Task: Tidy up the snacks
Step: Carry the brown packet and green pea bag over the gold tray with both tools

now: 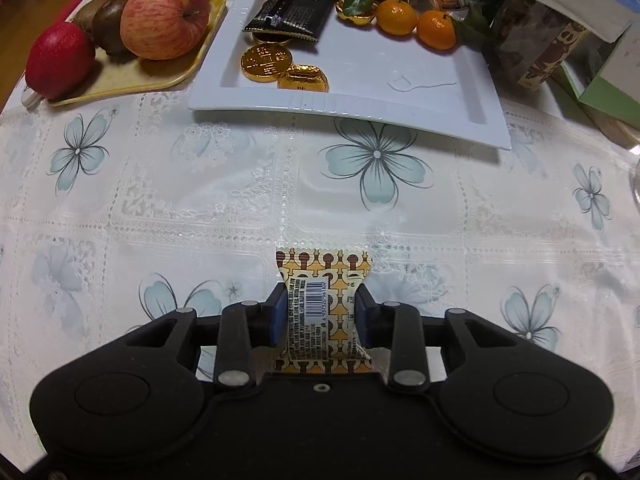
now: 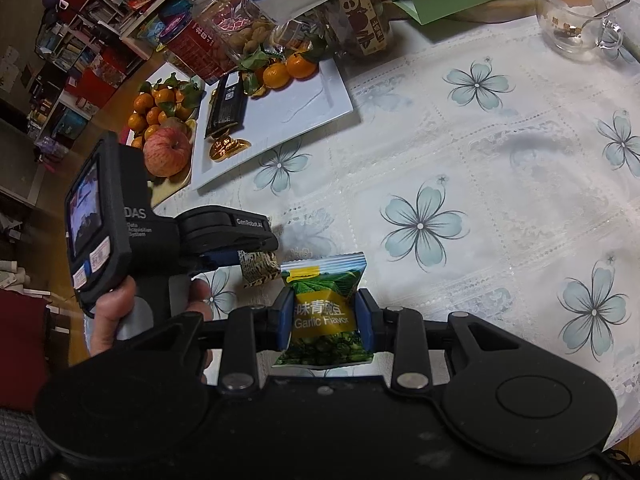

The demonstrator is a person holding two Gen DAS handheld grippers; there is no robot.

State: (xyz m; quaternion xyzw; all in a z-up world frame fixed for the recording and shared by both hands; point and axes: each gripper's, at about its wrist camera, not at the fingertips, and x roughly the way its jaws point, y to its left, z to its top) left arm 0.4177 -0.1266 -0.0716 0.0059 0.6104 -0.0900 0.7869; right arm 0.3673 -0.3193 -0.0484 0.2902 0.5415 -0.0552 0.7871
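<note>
In the left wrist view my left gripper [image 1: 322, 312] is shut on a small yellow-and-brown patterned snack packet [image 1: 324, 280], low over the flowered tablecloth. Its blue pads pinch the packet's sides. The right wrist view shows that same left gripper [image 2: 256, 262] with the packet [image 2: 260, 270] beside mine, held by a hand [image 2: 116, 308]. My right gripper [image 2: 325, 316] is shut on a green garlic-flavour pea packet [image 2: 324, 308]. Farther back lies a white rectangular plate [image 1: 360, 92] holding a black wrapped bar [image 1: 296, 4], gold foil coins [image 1: 266, 62] and mandarins [image 1: 396, 18].
A yellow tray [image 1: 160, 80] with apples [image 1: 164, 18] and kiwis sits left of the plate, by the table edge. Jars and boxes [image 1: 536, 40] crowd the back right. A glass cup [image 2: 576, 20] with a spoon stands at the far right. Shelves fill the room beyond.
</note>
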